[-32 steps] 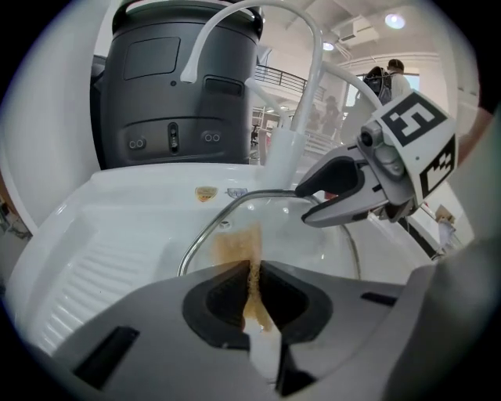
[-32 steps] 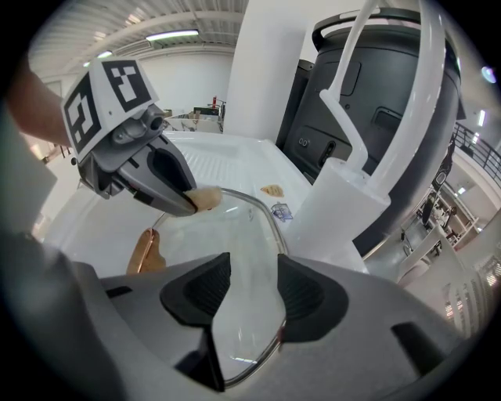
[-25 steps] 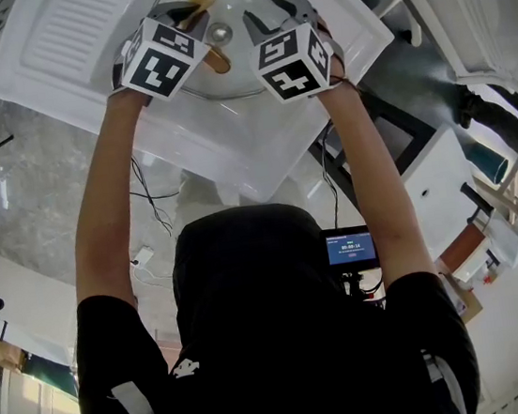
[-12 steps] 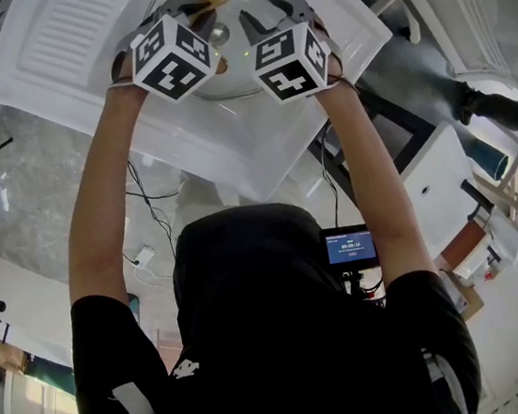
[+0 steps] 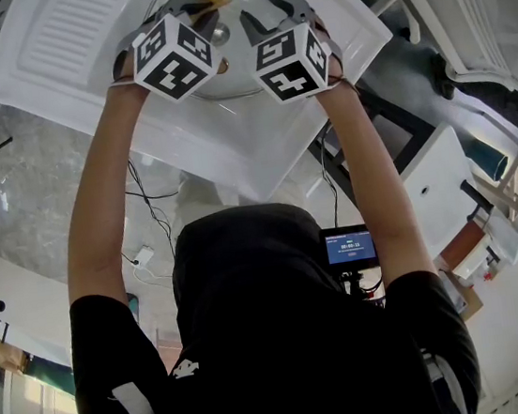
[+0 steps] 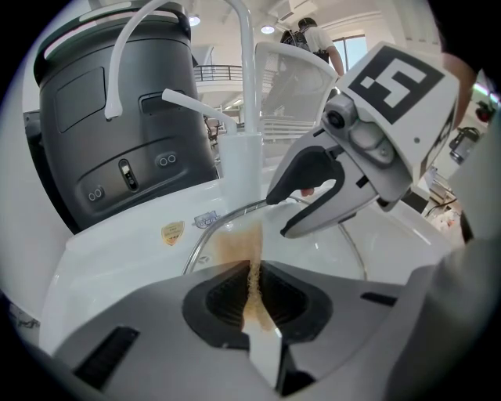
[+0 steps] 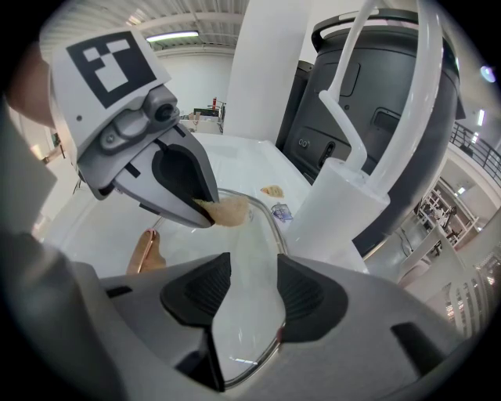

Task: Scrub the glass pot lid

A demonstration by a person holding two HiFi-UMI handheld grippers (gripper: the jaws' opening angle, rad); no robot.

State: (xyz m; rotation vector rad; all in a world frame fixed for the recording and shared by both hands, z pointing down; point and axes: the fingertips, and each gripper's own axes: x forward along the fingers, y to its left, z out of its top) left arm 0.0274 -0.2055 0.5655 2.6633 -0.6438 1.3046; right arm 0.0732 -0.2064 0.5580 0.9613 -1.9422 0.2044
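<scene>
Compared with a second ago, your left gripper [image 6: 252, 276] is rolled about its own line. Its cube [image 5: 173, 56] now turns an edge and two marker faces to the head camera, where one face showed before. Your right gripper [image 7: 252, 265] is where it was, its jaws as wide apart as then.

Far left, the ribbed drainboard [image 5: 66, 33] runs into the white sink [image 5: 232, 148]. You reach over the sink with both arms.

Your left jaws are closed on a thin tan sponge [image 7: 227, 210], pinched edge-on between them. Its free end sticks out past the jaw tips, over the glass by the lid's far rim. Whether it presses on the glass cannot be made out.

The lid [image 5: 234, 77] lies in the sink under both grippers. Its knob [image 5: 218, 34] faces up between the two cubes. Just beside the lid on your left gripper's side, a brown thing [image 7: 145, 252] lies in the sink; what it is does not show.

Your right jaws stand wide apart and pinch nothing. The lid's right-hand rim and glass show through the gap beneath them. No view shows whether the jaws rest on the lid.

Behind the lid, the white tap [image 6: 246, 78] rises from the sink's back edge, with a small sticker [image 6: 171, 232] on the ledge near its foot. A dark grey machine [image 6: 117, 133] stands behind the tap.
</scene>
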